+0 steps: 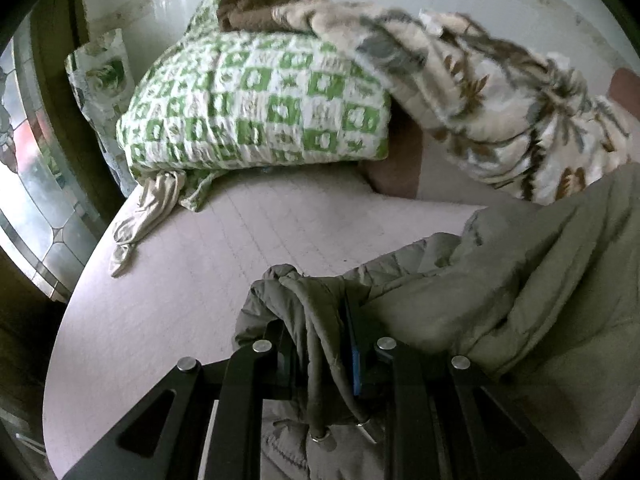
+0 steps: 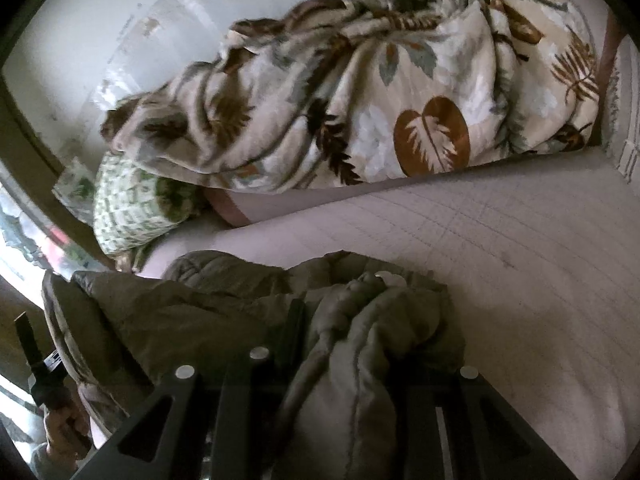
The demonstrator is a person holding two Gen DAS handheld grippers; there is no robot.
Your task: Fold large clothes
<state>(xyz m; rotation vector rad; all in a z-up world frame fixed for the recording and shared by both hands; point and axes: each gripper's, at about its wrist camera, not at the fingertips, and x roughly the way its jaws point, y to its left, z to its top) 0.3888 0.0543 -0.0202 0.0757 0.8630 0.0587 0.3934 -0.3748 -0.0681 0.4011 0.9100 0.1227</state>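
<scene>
An olive-green padded jacket [image 1: 520, 272] lies bunched over the pale bed sheet [image 1: 224, 248]. In the left wrist view my left gripper [image 1: 320, 332] is shut on a gathered fold of the jacket, and the cloth hangs down between its black fingers. In the right wrist view the jacket [image 2: 192, 312] spreads to the left, and my right gripper [image 2: 360, 332] is shut on a thick puffy bunch of it that hides the fingertips. At the lower left of that view a hand [image 2: 60, 428] holds the other gripper.
A green-and-white checked pillow [image 1: 256, 100] and a cream blanket with a leaf print [image 1: 500, 100] are piled at the head of the bed against the wall. The blanket [image 2: 380, 92] fills the top of the right view. A beige cloth [image 1: 140, 216] hangs off the bed's left edge by a window [image 1: 36, 184].
</scene>
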